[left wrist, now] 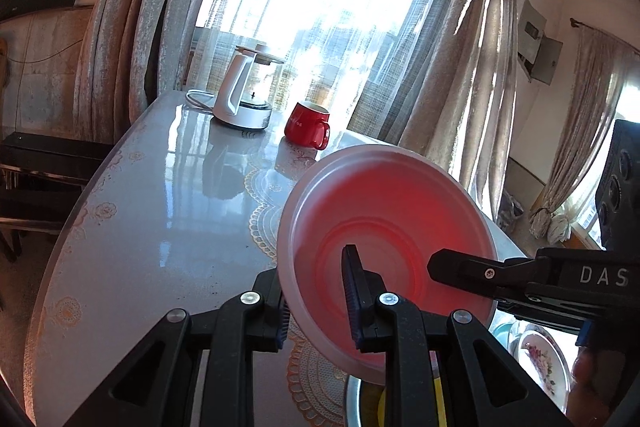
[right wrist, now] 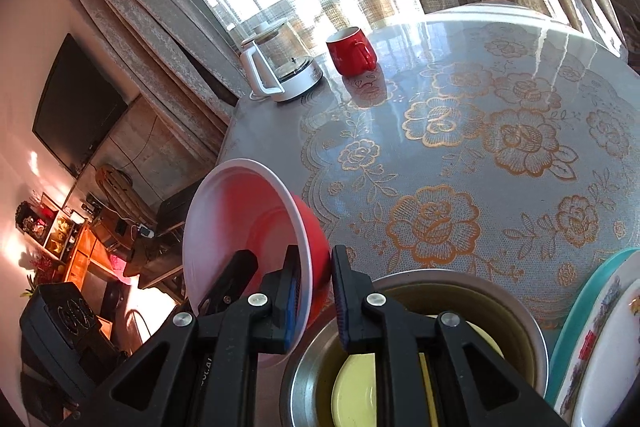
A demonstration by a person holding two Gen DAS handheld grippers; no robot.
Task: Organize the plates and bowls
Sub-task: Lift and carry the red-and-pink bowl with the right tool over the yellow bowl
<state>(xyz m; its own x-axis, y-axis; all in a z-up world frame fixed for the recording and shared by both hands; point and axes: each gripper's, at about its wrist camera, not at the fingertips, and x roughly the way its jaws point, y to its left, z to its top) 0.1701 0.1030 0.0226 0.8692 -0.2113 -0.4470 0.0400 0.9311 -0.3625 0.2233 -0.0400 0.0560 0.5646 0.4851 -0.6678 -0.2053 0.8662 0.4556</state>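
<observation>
A bowl [left wrist: 384,207], red outside and pale inside, hangs tilted above the table with both grippers on its rim. My left gripper [left wrist: 316,279] is shut on the near rim, one finger inside the bowl and one outside. From the right, my right gripper [left wrist: 436,265] pinches the opposite rim. In the right wrist view the bowl [right wrist: 240,211] leans to the left with my right gripper [right wrist: 317,259] shut on its edge. The left gripper [right wrist: 240,263] reaches into the bowl from the lower left.
Under the grippers stands a metal bowl [right wrist: 532,327] with a yellow dish [right wrist: 352,387] inside. Floral plates [right wrist: 600,339] on a teal plate [right wrist: 580,307] lie to its right. A red mug [right wrist: 352,51] and a white kettle [right wrist: 280,67] stand at the far edge of the round flowered table [right wrist: 480,147].
</observation>
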